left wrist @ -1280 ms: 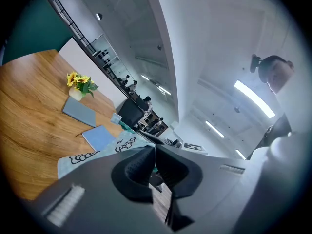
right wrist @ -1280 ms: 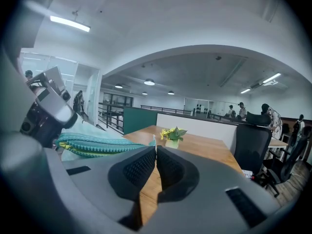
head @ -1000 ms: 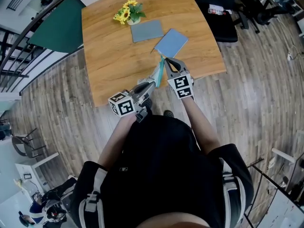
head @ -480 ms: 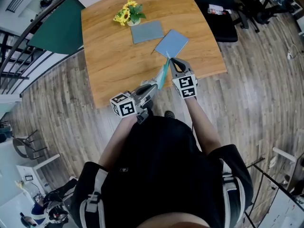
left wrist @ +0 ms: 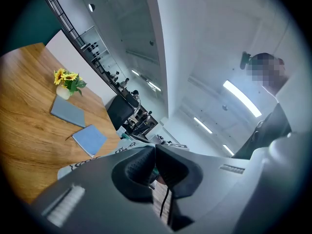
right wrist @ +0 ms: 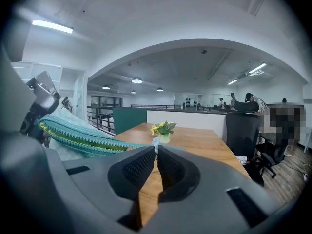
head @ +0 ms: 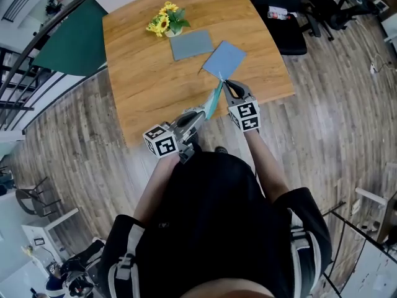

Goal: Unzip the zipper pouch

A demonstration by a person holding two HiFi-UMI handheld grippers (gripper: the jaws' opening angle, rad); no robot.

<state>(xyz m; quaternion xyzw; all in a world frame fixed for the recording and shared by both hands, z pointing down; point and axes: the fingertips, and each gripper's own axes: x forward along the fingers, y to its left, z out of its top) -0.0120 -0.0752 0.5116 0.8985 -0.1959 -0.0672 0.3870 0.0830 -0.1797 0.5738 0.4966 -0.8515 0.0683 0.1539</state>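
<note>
The teal zipper pouch point(head: 213, 98) hangs stretched in the air between both grippers, over the table's near edge. My left gripper point(head: 201, 112) is shut on the pouch's near end, where its pale printed fabric point(left wrist: 92, 161) bunches at the jaws. My right gripper point(head: 224, 81) pinches the small zipper pull point(right wrist: 155, 141) at the far end. Its jaws are opening slightly, with the pull still between the tips. In the right gripper view the pouch point(right wrist: 78, 133) shows its row of zipper teeth gaping along the top.
On the wooden table point(head: 149, 73) lie a grey notebook point(head: 191, 44) and a blue notebook point(head: 224, 60), with a small vase of yellow flowers point(head: 165, 18) behind them. A black office chair point(head: 282, 17) stands at the table's right. A railing runs along the left.
My right gripper has drifted a little to the right and nearer with the zipper pull. The left gripper has shifted slightly, still gripping the pouch.
</note>
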